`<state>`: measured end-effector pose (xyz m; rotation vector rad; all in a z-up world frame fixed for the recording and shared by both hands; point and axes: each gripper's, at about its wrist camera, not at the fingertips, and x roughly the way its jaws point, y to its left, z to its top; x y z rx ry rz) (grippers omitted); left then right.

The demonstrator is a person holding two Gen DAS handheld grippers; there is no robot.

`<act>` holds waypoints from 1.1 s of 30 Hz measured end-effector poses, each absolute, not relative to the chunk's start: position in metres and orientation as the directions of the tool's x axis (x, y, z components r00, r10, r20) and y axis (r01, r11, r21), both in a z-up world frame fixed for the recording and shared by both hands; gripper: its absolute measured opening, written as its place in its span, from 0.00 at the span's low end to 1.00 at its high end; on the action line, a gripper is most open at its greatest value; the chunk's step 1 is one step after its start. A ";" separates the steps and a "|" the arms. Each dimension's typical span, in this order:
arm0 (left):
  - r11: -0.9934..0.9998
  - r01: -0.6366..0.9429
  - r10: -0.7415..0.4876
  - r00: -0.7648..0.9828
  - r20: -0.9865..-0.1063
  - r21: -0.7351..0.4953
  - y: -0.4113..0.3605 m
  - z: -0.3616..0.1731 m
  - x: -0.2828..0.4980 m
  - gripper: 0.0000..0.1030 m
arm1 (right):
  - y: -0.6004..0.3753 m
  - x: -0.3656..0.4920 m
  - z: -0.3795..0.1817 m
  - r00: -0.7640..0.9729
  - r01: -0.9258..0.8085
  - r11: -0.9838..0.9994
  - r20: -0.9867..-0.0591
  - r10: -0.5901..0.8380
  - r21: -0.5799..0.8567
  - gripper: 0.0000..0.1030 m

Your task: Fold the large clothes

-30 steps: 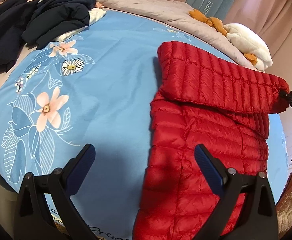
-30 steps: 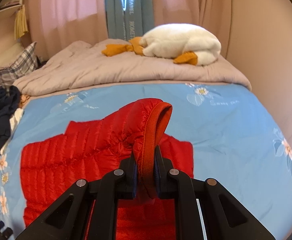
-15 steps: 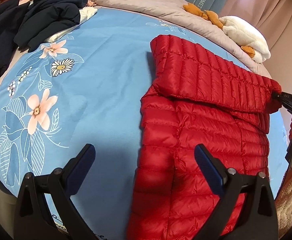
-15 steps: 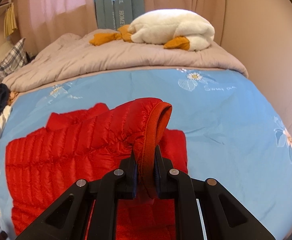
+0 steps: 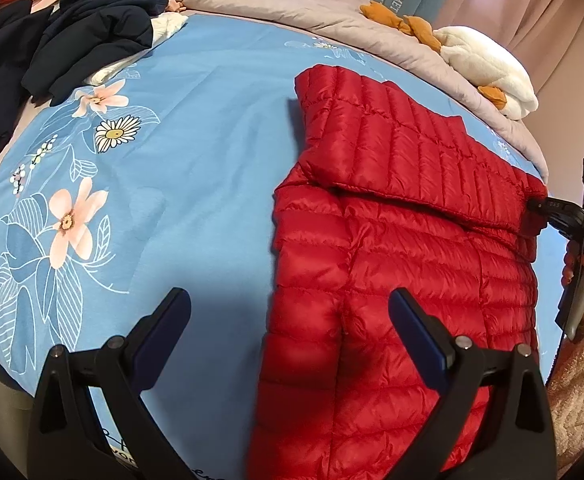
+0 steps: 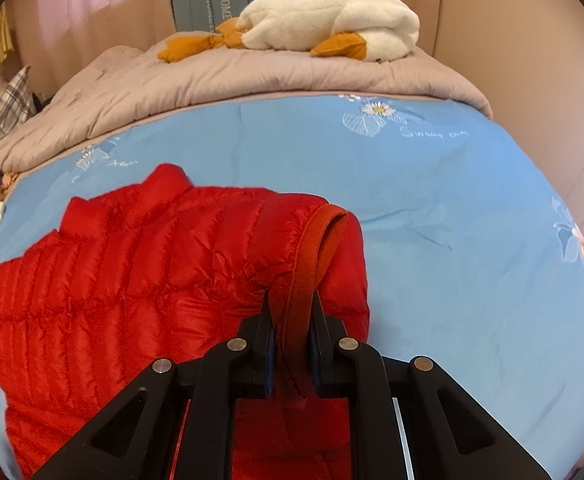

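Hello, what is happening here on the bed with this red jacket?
A person is folding a red puffer jacket on the blue floral bedspread. The right claw is shut on the cuff of a sleeve laid across the jacket's body. The left claw is open above the jacket's near edge, holding nothing.

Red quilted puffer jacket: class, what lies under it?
Under the red quilted puffer jacket lies the blue floral bedsheet; its folded sleeve covers the chest, so anything beneath stays hidden.
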<state>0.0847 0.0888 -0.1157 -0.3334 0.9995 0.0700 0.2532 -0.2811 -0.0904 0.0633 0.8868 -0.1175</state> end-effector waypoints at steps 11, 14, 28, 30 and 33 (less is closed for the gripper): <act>0.949 -0.198 -0.102 0.543 -0.834 -0.245 0.085 -0.115 0.083 0.97 | -0.281 0.255 -0.102 0.601 0.138 0.990 -0.794 -0.086 -0.003 0.14; 0.949 -0.198 -0.102 0.542 -0.834 -0.245 0.085 -0.115 0.083 0.97 | -0.280 0.255 -0.103 0.597 0.137 0.990 -0.797 -0.090 -0.009 0.14; 0.950 -0.193 -0.105 0.543 -0.833 -0.245 0.081 -0.114 0.082 0.97 | -0.281 0.257 -0.108 0.588 0.159 0.987 -0.803 -0.100 -0.007 0.14; 0.951 -0.191 -0.105 0.543 -0.833 -0.244 0.080 -0.113 0.081 0.97 | -0.281 0.256 -0.109 0.587 0.161 0.987 -0.803 -0.103 -0.008 0.14; 0.952 -0.188 -0.105 0.545 -0.832 -0.243 0.078 -0.112 0.079 0.97 | -0.281 0.254 -0.107 0.588 0.168 0.986 -0.801 -0.112 -0.014 0.14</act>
